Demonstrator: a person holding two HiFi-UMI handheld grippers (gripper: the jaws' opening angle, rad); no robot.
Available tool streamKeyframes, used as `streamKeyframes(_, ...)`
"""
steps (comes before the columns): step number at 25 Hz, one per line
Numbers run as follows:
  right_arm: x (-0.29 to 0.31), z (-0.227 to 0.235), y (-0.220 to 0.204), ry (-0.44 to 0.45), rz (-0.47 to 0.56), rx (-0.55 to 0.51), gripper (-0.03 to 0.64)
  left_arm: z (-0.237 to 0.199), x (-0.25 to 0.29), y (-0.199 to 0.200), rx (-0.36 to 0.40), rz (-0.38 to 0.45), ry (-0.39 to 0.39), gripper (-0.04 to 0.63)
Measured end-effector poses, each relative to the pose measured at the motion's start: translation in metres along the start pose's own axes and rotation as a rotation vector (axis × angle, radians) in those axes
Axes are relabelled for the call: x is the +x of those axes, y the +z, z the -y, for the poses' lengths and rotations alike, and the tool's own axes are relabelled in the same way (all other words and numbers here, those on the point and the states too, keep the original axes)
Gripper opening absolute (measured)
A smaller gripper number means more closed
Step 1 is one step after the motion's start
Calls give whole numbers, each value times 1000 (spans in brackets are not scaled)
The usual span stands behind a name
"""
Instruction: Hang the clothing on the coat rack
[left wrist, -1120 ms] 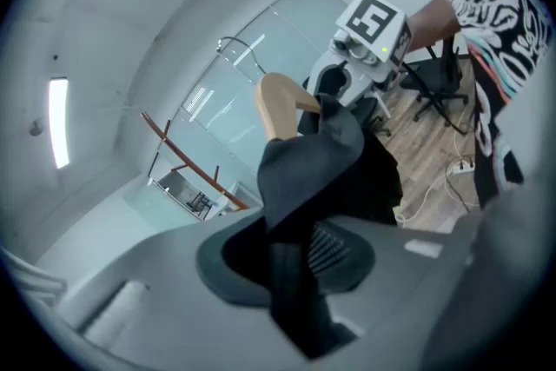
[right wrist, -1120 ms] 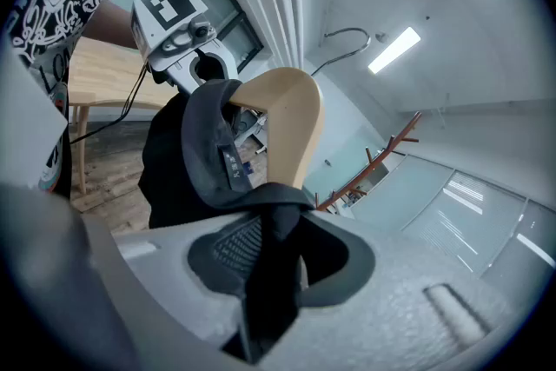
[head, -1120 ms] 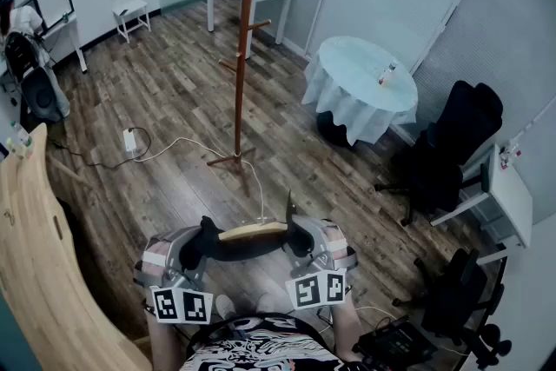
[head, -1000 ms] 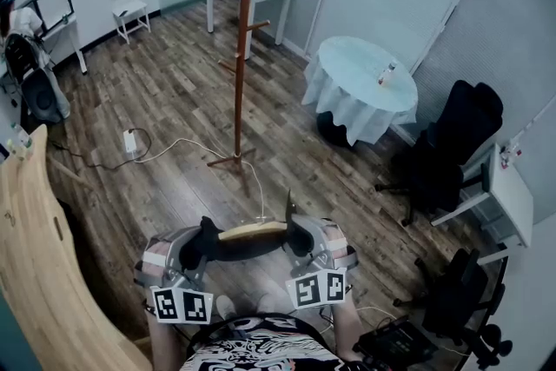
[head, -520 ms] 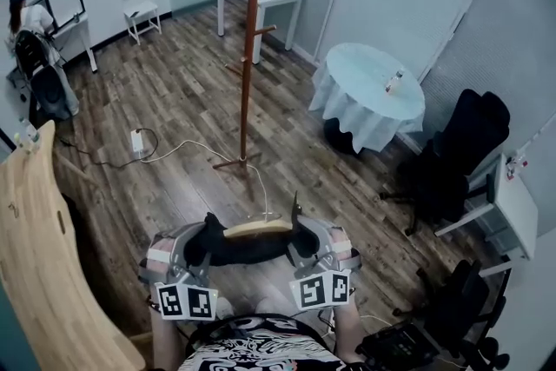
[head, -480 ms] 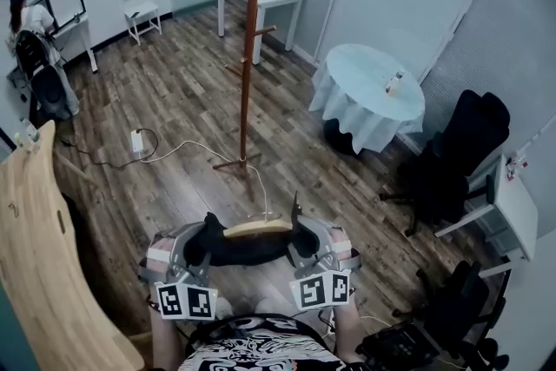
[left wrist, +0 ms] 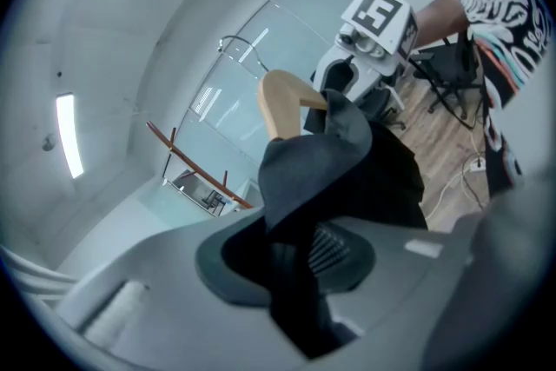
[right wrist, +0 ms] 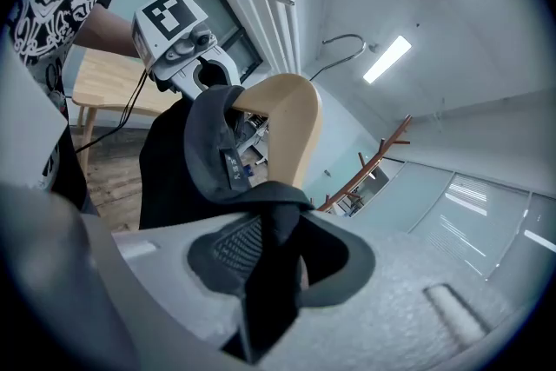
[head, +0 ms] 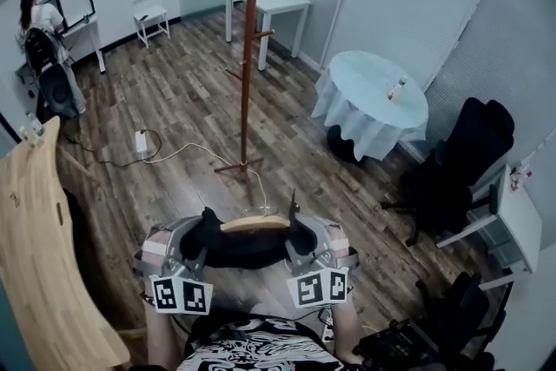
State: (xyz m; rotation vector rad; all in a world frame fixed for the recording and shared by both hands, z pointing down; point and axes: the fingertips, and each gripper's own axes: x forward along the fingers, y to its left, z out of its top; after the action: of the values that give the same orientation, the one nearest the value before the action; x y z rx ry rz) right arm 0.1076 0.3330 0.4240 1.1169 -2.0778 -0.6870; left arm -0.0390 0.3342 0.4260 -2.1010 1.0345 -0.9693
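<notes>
Ribbed fingers [left wrist: 333, 248] pinching soft dark garment [head: 245, 248], curved wooden hanger [head: 254, 224]

No words or numbers can be read: the small tag [right wrist: 231, 168] inside the dark garment [right wrist: 174, 178] carries print too tiny to make out, and the marker cubes [head: 182, 294] show only square patterns.

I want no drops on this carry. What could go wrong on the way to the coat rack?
1. The left tool and right tool each pinch dark garment fabric at the wooden hanger's ends; the hanger might slip loose when raised.
2. A white cable crosses the floor by the coat rack's base: a trip risk.
3. The rack is a thin pole on small feet; a bump may tip it.
</notes>
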Motion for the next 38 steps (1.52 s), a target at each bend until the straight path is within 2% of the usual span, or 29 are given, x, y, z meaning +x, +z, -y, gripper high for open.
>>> streamKeyframes(7,14,10,-13,16,4,11,107,-3,23,0,-6,-14,-2,80)
streamKeyframes(13,65,31,-23,18,-7,13,107,-27,71,-17,-17,-18,-12,80)
streamKeyframes(25,229,94,-14,21,-22,13,107,-133,198,-84,-23,-9,-20,80)
streamKeyframes(31,305,123,-11,5,-42,26,107,-184,260,-114,8,11,-25,80)
streamKeyframes(38,362,138,0,-7,-47,26,107,-222,300,-145,36,27,-34,78)
